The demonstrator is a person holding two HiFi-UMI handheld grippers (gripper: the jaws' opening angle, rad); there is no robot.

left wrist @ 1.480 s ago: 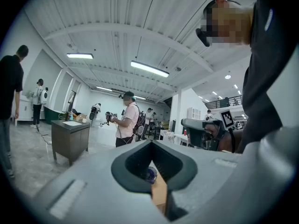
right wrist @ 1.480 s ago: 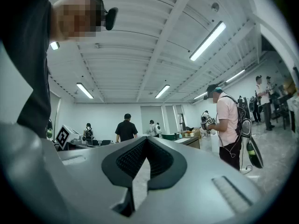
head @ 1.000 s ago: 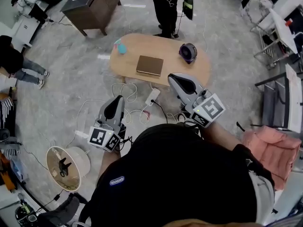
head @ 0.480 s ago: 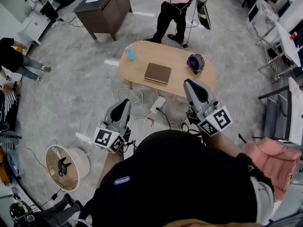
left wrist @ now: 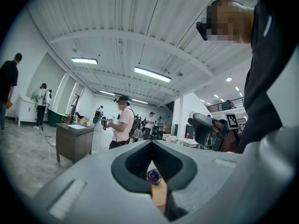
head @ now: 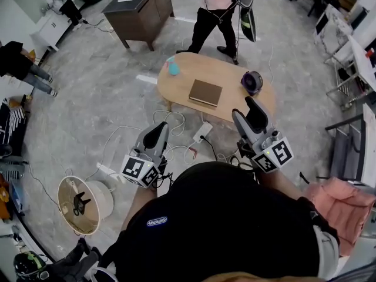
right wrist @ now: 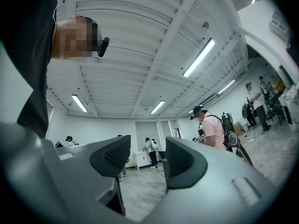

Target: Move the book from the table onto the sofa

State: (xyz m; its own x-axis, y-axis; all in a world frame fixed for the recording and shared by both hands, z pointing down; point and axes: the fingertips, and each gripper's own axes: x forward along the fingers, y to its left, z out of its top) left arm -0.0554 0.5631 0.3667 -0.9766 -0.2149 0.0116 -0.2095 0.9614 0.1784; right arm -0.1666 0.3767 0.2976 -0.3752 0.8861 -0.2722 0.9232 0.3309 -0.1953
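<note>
No text is legible; the shirt logo [head: 157, 221] is too small.

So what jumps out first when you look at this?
The oval table stands mid-floor, with a brown book lying in its middle. Nearer, two claws point toward it: the left claw is shut, and the right claw has just been opening, with nothing between its jaws.

Right hand-held gripper [head: 248, 113] freshly half-open, empty
</note>
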